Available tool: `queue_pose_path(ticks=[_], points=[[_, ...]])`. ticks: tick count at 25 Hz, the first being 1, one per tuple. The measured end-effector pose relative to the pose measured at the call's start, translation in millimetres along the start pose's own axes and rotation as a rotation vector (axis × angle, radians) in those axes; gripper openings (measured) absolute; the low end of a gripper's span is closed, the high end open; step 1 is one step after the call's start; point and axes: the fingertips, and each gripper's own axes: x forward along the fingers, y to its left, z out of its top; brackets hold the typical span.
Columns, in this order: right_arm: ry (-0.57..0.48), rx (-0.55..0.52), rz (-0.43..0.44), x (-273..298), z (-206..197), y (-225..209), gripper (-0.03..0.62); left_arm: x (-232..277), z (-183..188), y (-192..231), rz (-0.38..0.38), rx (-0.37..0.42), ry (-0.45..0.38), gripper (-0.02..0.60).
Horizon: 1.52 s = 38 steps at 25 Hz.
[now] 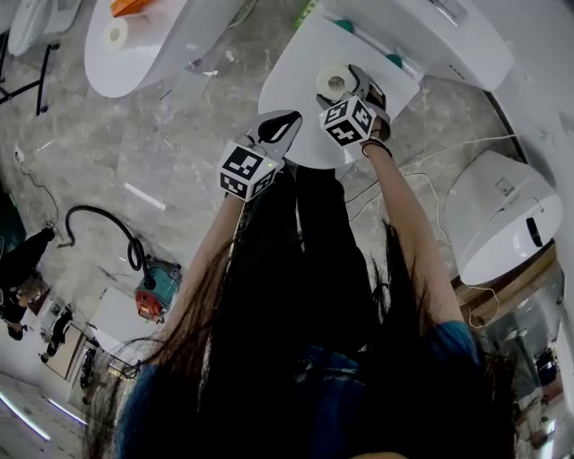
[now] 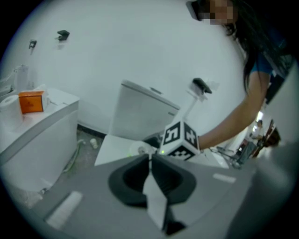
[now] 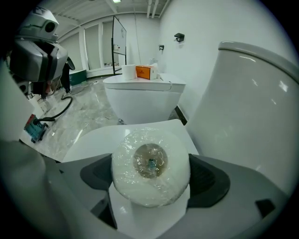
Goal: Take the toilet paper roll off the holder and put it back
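Logging the head view first: we see the toilet paper roll (image 1: 334, 82) standing on end, core opening up, on the closed white toilet lid (image 1: 291, 85). The right gripper (image 1: 350, 81) reaches down over it, one jaw at each flank of the roll. The left gripper (image 1: 285, 121) hangs just beside it, its tip at the lid's edge, with grey marbled floor (image 1: 179, 125) to its left. A neighbouring toilet (image 1: 170, 45) at upper left carries a spare roll (image 1: 117, 34) and an orange box (image 1: 130, 6).

Left gripper view: the two black pads of the left gripper (image 2: 150, 161) meet along the centre line, so the jaws are together with nothing between them. Beyond them we note the right gripper's marker cube (image 2: 181, 139), the person's forearm (image 2: 229, 123) behind it, and the white cistern (image 2: 140, 112) against the wall. The orange box (image 2: 32, 101) sits on the other toilet at left.

Right gripper view: the jaws stand wide apart with the toilet paper roll (image 3: 150, 163) between them, filling the gap. It is wrapped in clear film, with the brown core facing the camera. The black pads (image 3: 210, 179) lie just beside the roll's flanks, and the roll rests on the lid (image 3: 93, 140). The cistern (image 3: 252, 102) rises at right. The neighbouring toilet (image 3: 140, 100) stands behind with its spare roll (image 3: 128, 71) and orange box (image 3: 145, 72).
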Motion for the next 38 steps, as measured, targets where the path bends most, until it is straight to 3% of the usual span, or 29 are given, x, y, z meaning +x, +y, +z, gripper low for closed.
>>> queue_pose_path(ticks=[5,9,16,19,26,38], points=[[0.02,0.025,-0.023,-6,0,-4,0.445,0,-1,-6,-0.019,0.005,0.013,0.006],[-0.051,0.069,-0.046,-31,13,-12,0.443,-8,6,-2,0.006,0.011,-0.004,0.006],[-0.11,0.159,0.01,-126,34,-16,0.443,-44,42,-17,-0.02,0.029,-0.047,0.021],[-0.133,0.243,0.02,-175,43,-15,0.443,-66,60,-27,-0.017,0.0,-0.085,0.021],[-0.201,0.32,-0.018,-264,81,0,0.443,-112,102,-56,-0.021,-0.046,-0.166,0.021],[-0.307,0.477,-0.078,-353,141,29,0.443,-190,169,-82,-0.006,0.054,-0.266,0.021]])
